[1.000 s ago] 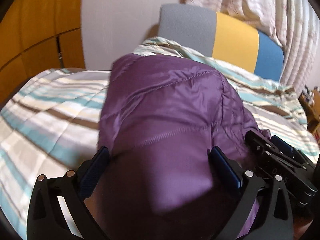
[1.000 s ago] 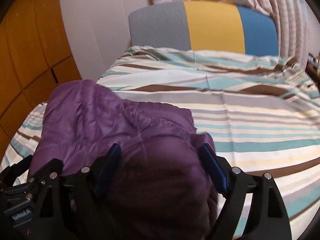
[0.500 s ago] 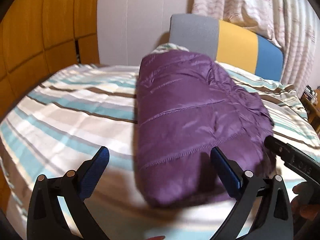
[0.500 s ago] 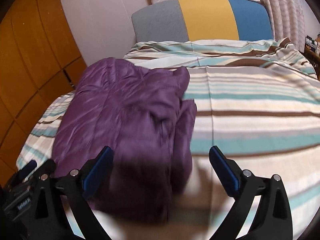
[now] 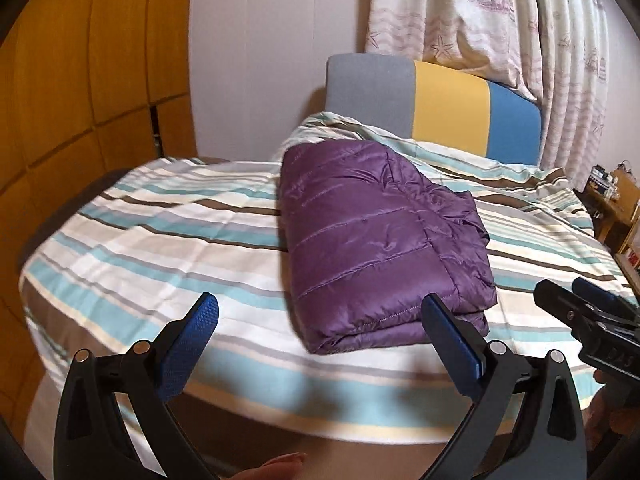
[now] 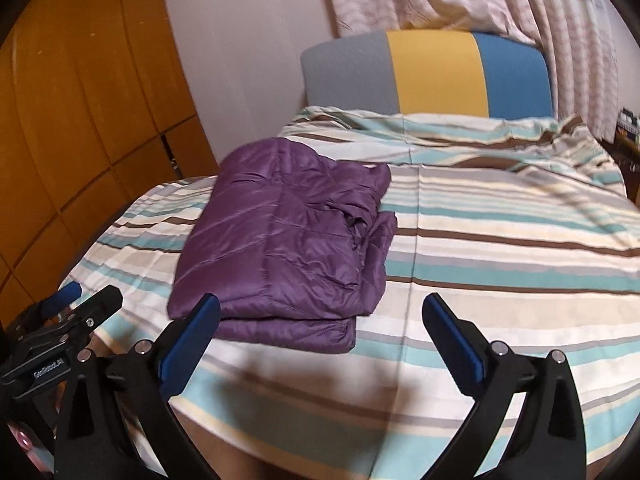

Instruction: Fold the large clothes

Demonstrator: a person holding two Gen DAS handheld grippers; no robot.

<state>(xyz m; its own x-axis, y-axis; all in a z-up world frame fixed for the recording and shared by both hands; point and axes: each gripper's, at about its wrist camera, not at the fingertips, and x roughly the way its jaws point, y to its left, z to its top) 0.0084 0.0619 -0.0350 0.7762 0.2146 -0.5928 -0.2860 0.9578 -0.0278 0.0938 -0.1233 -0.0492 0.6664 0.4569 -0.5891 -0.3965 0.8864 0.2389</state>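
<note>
1. The left tongs (image 5: 318, 344) are seen spread wide with nothing between the blue pads; the right tongs (image 6: 320, 344) are likewise spread and empty, the last two readings of their opening being nearly level.
2. The folded purple down jacket (image 5: 376, 240) is found lying free on the bed (image 5: 160, 248), just beyond both tongs and touched by neither.
3. The fold is judged done; the step in hand is taken to be the release and retreat, best done by lifting the tongs clear without brushing the near hem.
4. If neatening is wanted, the loose bunched edge on the jacket's right side could be pressed flat.
5. The jacket is quilted in stitched bands, glossy, puffy and slippery, so springing open is to be expected.
6. Beneath the jacket, a matte striped cotton cover is spread; beyond it stands a padded headboard (image 5: 432, 100) in grey, yellow and blue.
</note>
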